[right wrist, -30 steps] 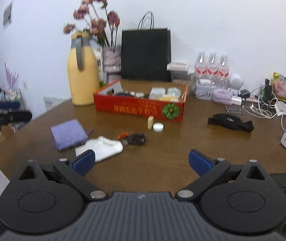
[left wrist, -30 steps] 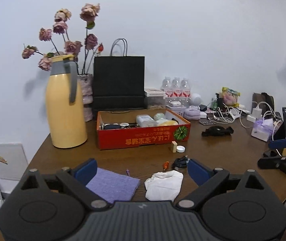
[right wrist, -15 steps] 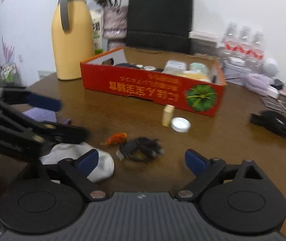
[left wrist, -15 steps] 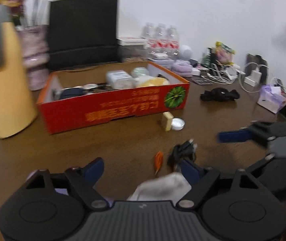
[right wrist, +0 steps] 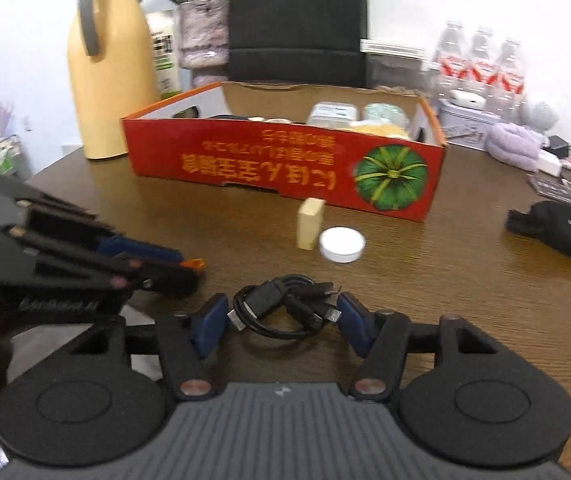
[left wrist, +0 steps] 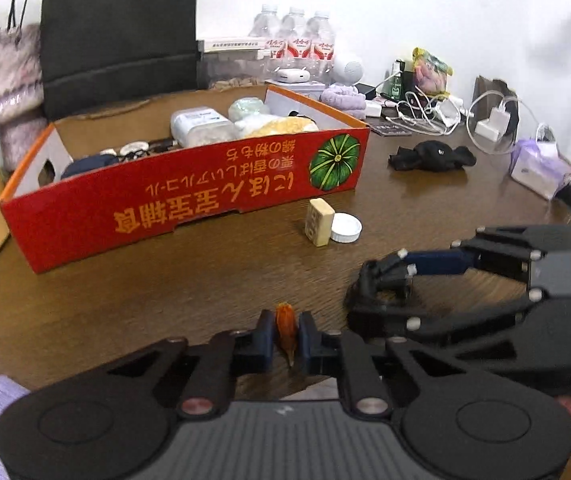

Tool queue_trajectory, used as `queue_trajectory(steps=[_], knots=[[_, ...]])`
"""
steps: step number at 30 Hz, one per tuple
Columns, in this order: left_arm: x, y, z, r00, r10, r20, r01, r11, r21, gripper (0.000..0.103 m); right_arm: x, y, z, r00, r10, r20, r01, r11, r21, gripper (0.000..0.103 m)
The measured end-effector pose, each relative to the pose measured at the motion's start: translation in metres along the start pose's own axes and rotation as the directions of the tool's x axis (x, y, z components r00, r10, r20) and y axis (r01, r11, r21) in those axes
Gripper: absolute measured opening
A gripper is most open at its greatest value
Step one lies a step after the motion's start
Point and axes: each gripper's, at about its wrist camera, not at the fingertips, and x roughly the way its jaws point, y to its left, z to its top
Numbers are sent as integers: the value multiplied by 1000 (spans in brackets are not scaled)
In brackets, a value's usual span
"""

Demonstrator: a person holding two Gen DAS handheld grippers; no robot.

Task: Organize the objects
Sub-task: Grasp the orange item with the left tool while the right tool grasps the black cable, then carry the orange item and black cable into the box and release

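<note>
Both grippers are dropping in from wide views onto the worktop (left wrist: 213,280). Left gripper (left wrist: 286,338) jaws are closing, nearly together, pinching the small orange elongated object (left wrist: 285,326). Right gripper (right wrist: 283,320) jaws are closing around the coiled black USB cable (right wrist: 281,306), pads not clearly pressing yet. Beyond, the beige rectangular tile (left wrist: 319,222) and white round cap (left wrist: 346,228) are sitting loose just beside the red cardboard box (left wrist: 189,204), probably the destination.

Lived-in home room, cluttered wooden table (left wrist: 205,280), thermos jug (right wrist: 109,80), water bottles (left wrist: 297,40), charger cables (left wrist: 429,112)
</note>
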Motion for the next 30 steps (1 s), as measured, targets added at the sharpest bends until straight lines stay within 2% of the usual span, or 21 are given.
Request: queue_trajectory(steps=[3, 5, 9, 13, 17, 20, 23, 26, 30], knots=[[-2, -10, 0, 999, 54, -5, -54, 998, 29, 11, -1, -2, 0, 1000, -9, 4, 9, 1000, 7, 57], [-13, -11, -1, 997, 72, 13, -72, 997, 1, 11, -7, 0, -1, 1000, -15, 15, 15, 1000, 12, 56], [-60, -7, -6, 992, 78, 96, -69, 993, -100, 11, -34, 4, -8, 998, -29, 63, 28, 999, 22, 55], [-112, -11, -21, 978, 122, 170, -97, 984, -152, 11, -74, 12, -19, 994, -28, 102, 24, 999, 45, 54], [-147, -13, -49, 975, 155, 159, -122, 973, -196, 11, -115, 30, -36, 988, -67, 139, 68, 998, -6, 54], [-167, -13, -65, 976, 155, 156, -117, 967, -228, 11, -140, 39, -46, 989, -28, 146, 28, 1000, 5, 54], [-178, -10, -72, 974, 160, 161, -116, 962, -249, 11, -150, 45, -52, 989, -17, 146, 17, 1000, 2, 54], [-179, -6, -73, 971, 174, 164, -129, 959, -252, 11, -146, 46, -53, 991, -44, 124, 42, 999, 16, 54], [-180, 3, -67, 970, 152, 189, -101, 962, -253, 11, -147, 45, -47, 990, -31, 136, 27, 999, 28, 54]])
